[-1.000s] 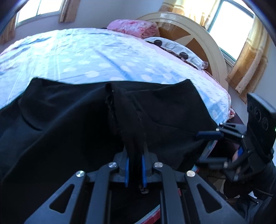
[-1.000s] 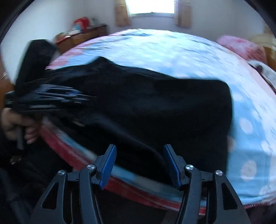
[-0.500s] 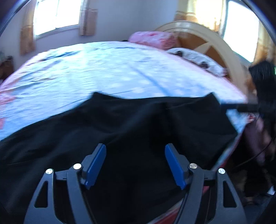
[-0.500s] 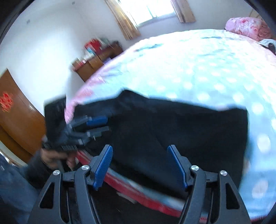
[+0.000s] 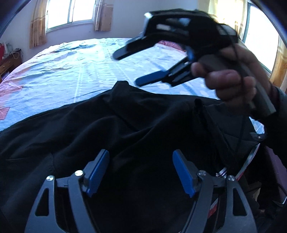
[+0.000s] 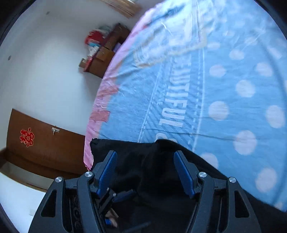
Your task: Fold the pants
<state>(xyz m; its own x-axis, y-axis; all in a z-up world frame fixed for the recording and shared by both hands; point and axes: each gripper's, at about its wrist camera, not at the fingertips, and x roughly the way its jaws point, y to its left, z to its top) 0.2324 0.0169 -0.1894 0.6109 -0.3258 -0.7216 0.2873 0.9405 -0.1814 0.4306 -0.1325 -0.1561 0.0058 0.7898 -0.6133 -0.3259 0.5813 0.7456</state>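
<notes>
Tilting downward over the black pants (image 5: 143, 125), the left gripper (image 5: 141, 172) is opening, empty; the right gripper (image 5: 129, 68), hand-held, gapes empty above.

so this was a bedroom in somebody's home, pretty obvious from what I could see. A big bed (image 5: 75, 71) filled most of my view, covered with a blue sheet (image 6: 233, 107) with pale polka dots, a pink border and printed lettering. Past it there was a window (image 5: 70, 12) with tan curtains (image 5: 36, 30), and another bright window (image 5: 260, 39) off to the right side. A wooden cabinet (image 6: 105, 55) stood by the white wall with boxes and red stuff piled on top, and the brown door (image 6: 46, 143) had a red paper decoration (image 6: 26, 137) stuck on it
</notes>
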